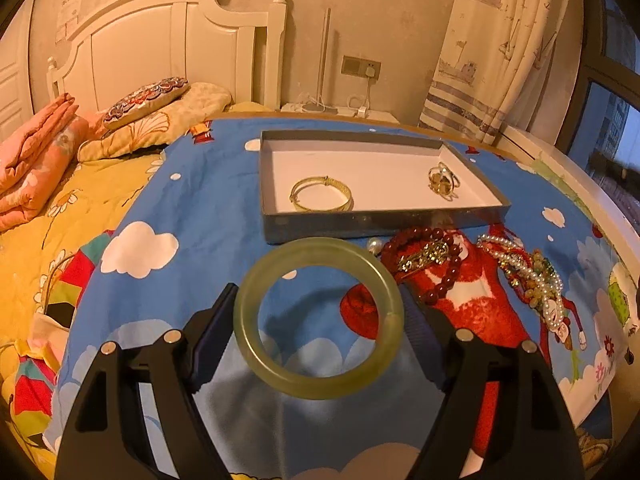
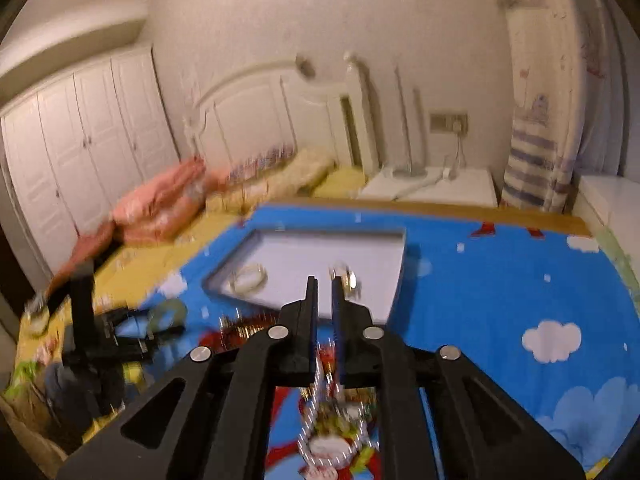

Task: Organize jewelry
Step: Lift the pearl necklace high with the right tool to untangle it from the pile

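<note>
Left gripper clamps jade bangle across its width, pads at 9 and 3 o'clock on rim, held above blanket. Bangle looks stiff, smooth, likely slippery and brittle; grip on outer rim suits. Tray at 12 o'clock holds gold bangle. Right gripper: jaws narrowly apart, nothing clearly held; view blurred.

— What sort of place was it?
— A home bedroom. A white wooden headboard stood against the wall, with folded pink quilts on a yellow floral bedsheet.
— Anything else?
— White panelled wardrobe doors and a ship-print curtain.
</note>
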The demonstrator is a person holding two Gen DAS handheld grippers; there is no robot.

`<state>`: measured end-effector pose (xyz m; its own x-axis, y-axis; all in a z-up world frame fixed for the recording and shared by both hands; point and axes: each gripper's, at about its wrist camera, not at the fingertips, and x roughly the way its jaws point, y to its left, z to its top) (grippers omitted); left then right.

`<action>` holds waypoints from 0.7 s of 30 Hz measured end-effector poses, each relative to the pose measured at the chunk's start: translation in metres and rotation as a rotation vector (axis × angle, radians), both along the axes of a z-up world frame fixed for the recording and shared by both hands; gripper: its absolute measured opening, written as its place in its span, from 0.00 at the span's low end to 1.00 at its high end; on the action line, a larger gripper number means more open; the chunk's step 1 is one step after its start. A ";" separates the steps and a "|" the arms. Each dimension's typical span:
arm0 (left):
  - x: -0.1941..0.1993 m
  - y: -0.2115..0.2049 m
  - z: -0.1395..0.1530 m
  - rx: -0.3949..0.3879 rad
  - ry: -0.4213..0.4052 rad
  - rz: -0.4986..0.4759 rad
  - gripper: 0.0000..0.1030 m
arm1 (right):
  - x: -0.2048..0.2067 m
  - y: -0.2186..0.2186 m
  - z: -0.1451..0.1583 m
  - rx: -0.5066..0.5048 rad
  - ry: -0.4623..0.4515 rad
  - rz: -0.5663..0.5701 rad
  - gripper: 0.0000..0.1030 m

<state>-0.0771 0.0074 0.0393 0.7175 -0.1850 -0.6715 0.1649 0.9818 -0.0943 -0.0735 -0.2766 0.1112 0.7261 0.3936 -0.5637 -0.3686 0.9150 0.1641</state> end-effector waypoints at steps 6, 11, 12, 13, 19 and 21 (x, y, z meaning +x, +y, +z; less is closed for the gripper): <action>-0.001 0.000 -0.006 -0.011 0.007 0.001 0.76 | -0.021 0.004 -0.060 -0.072 0.199 0.057 0.40; 0.002 -0.006 -0.009 -0.009 0.011 -0.012 0.76 | -0.034 0.031 -0.085 -0.091 0.242 0.125 0.37; 0.002 -0.007 -0.009 -0.008 0.012 -0.015 0.76 | -0.033 0.035 -0.088 -0.083 0.253 0.137 0.35; 0.002 -0.009 -0.009 -0.005 0.014 -0.019 0.76 | -0.029 0.036 -0.090 -0.084 0.260 0.138 0.33; -0.002 -0.009 -0.010 -0.006 0.016 -0.019 0.76 | -0.035 0.043 -0.104 -0.118 0.281 0.135 0.09; -0.001 -0.008 -0.012 -0.012 0.023 -0.014 0.76 | -0.033 0.040 -0.105 0.027 0.324 0.195 0.09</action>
